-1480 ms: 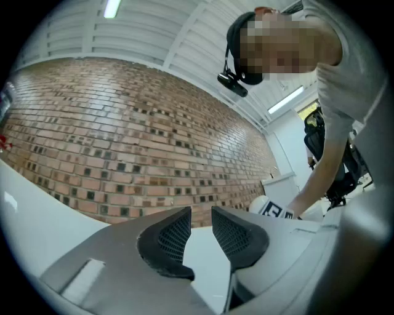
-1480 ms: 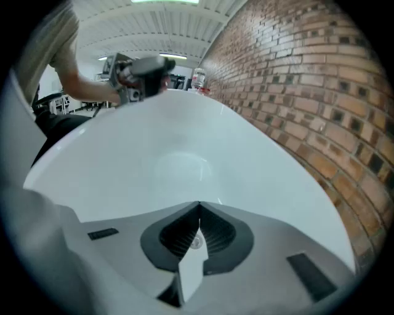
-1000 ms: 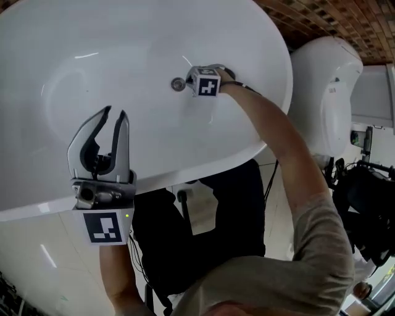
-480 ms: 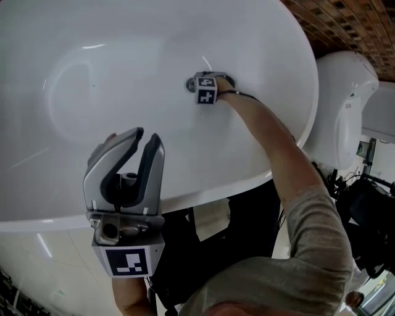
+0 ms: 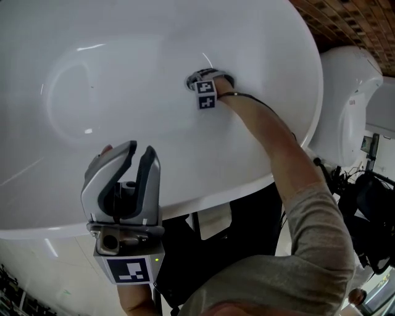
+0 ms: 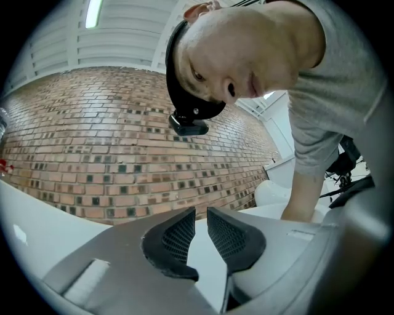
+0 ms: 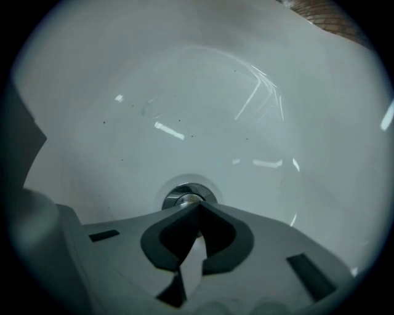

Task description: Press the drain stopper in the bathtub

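The chrome drain stopper (image 7: 183,197) sits in the floor of the white bathtub (image 5: 123,74). My right gripper (image 7: 198,208) is shut, its joined tips resting on the stopper's near edge. In the head view the right gripper (image 5: 196,80) reaches down into the tub on an outstretched arm and covers most of the drain stopper (image 5: 188,81). My left gripper (image 5: 133,151) is held over the tub's near rim, pointing up, its jaws a little apart with nothing between them. In its own view the left gripper (image 6: 201,212) faces a brick wall and the person.
The tub's near rim (image 5: 247,179) runs under my left gripper. A white rounded fixture (image 5: 345,105) stands to the right of the tub. Dark equipment and cables (image 5: 370,203) lie at the far right. Brick-patterned tiles (image 5: 345,18) show at the top right.
My right gripper has moved left onto the drain stopper, which stood uncovered beside it a second ago. The left gripper has shifted slightly lower in the head view.
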Available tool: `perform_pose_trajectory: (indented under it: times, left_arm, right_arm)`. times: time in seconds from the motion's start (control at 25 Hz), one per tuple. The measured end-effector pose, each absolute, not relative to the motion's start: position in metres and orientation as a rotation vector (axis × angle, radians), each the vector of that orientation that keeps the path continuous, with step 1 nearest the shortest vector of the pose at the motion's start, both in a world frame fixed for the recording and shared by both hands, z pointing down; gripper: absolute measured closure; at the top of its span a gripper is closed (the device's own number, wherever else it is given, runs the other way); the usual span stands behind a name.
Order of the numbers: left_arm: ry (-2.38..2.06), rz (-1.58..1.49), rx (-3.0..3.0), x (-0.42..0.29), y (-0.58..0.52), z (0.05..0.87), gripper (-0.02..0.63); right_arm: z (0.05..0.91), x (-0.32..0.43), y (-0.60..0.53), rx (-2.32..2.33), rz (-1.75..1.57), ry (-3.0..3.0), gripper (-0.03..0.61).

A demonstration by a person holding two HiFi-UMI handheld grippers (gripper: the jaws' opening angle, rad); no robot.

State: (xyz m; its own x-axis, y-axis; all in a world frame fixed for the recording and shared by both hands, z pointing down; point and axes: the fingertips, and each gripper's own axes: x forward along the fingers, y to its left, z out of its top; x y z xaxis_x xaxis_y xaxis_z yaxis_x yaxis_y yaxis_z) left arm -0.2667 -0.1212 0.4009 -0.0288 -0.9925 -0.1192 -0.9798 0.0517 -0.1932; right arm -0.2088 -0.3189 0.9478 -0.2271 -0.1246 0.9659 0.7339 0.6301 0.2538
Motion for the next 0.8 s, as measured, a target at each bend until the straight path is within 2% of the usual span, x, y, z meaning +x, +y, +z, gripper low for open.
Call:
perform_pose_trajectory:
  times: [0.16,0.32,0.44,0.6,0.8]
  left_arm:
    - [2.085,-0.115,-2.038,-0.268,-0.131,0.399,0.565]
    - [2.085,-0.129,-2.019,-0.277,-0.129,0.405,0.565]
    - [2.093,-0.135,-1.991,-0.28,-0.127,0.406,0.565]
    - [2.147,-0.163,-1.988,-0.289,-0.123,0.417,0.565]
    - [2.269,0.023,-1.982,-0.306,-0.111,0.41,0.565]
  right_arm:
    - [0.931,-0.204,-0.323,-0.49,-0.763,-1.529,0.578]
    - [0.84,-0.229,-0.331,-0.407,-0.762,-1.69,0.578]
    - [0.733,-0.233,-0.323,-0.319,-0.717,-1.933,0.578]
    - [0.546,-0.209,-0.281,-0.227,-0.698,-2.317,0.578]
    - [0.319,-0.115,-0.207,-0.044,-0.763,-2.66,0.578]
